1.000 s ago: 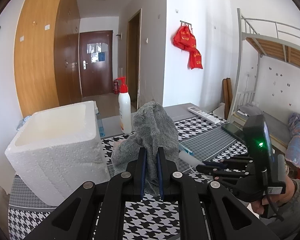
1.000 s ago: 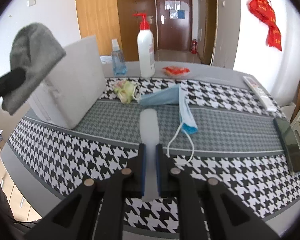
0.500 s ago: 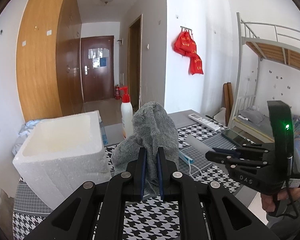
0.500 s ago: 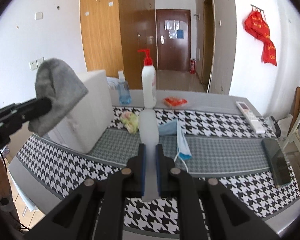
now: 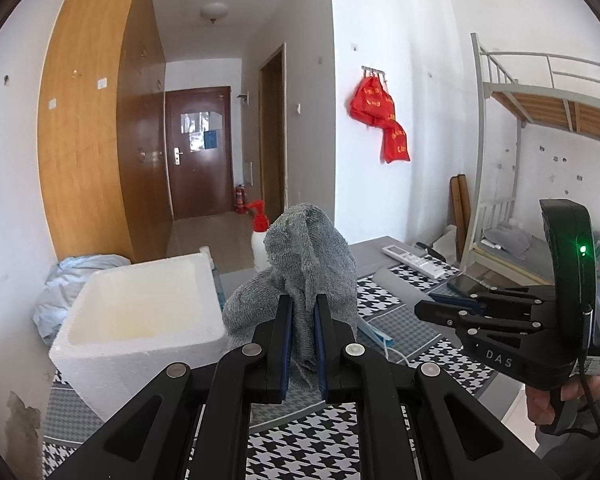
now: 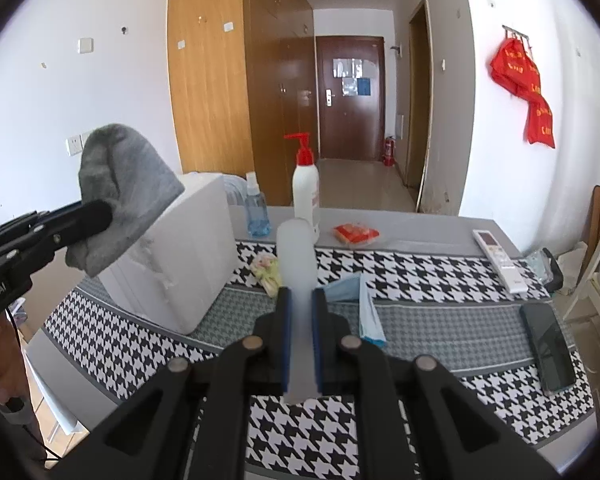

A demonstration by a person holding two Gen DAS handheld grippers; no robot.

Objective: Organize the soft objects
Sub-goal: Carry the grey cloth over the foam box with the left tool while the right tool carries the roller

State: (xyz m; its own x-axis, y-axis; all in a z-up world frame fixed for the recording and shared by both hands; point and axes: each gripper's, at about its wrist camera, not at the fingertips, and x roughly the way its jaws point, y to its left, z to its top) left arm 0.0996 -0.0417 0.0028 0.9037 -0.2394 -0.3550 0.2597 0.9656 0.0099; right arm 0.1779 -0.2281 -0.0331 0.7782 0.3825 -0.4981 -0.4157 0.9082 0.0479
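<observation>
In the left wrist view, the left gripper (image 5: 302,344) pinches a grey cloth (image 5: 304,264), now higher above the houndstooth table (image 5: 312,448) than a second ago, just right of the white foam box (image 5: 140,320). The right gripper (image 5: 448,306) sits right, also higher.

In the right wrist view, the right gripper (image 6: 300,340) clamps a translucent white strip (image 6: 296,264); the table has dropped lower. A blue face mask (image 6: 360,308) lies beyond.

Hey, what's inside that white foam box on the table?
In the left wrist view, the foam box shows only bare white inner walls. Its near wall hides the floor, so anything lying low cannot be seen.
</observation>
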